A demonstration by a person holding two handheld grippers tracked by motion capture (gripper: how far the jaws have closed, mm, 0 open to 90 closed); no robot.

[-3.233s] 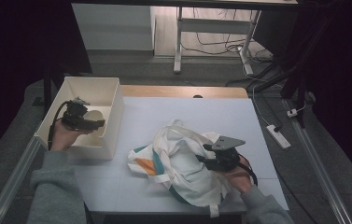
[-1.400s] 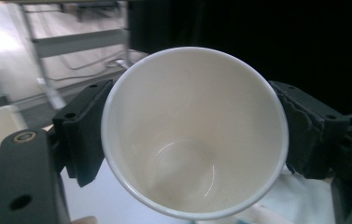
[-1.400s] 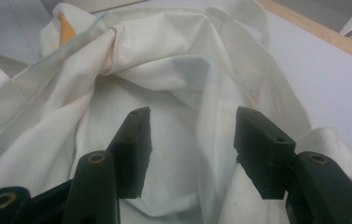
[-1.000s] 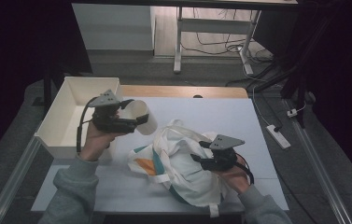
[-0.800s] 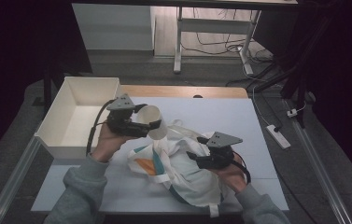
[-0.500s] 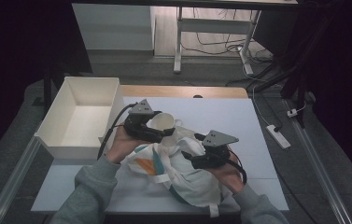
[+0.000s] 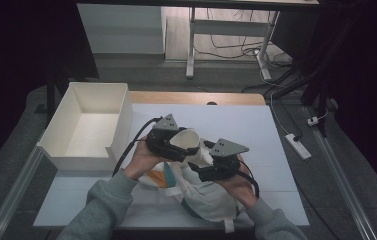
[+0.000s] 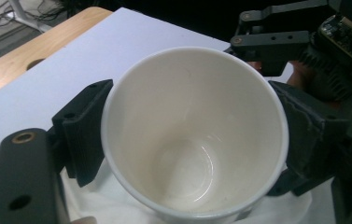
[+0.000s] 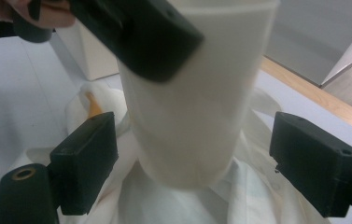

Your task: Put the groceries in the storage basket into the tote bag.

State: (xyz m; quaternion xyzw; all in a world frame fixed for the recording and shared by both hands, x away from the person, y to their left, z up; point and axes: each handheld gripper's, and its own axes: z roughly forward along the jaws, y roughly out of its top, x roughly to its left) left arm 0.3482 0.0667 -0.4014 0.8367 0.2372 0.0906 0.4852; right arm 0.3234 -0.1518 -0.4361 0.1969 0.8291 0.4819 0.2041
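The cup [image 8: 192, 135] looks like smooth white paper, faintly glossy inside. At its 6 o'clock lies the bag [image 7: 201, 192], soft matt cloth, creased. Each tool's pads [image 9: 86, 161] are matt black plastic, slightly rough. The counter [image 7: 276, 150] has a smooth matt white top with a bare wood strip [image 7: 196, 97] at 12 o'clock.

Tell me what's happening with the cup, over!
Left gripper shut on cup, over the bag. Right gripper open, jaws just opened, standing either side of the cup's base without touching. Nothing in the way.
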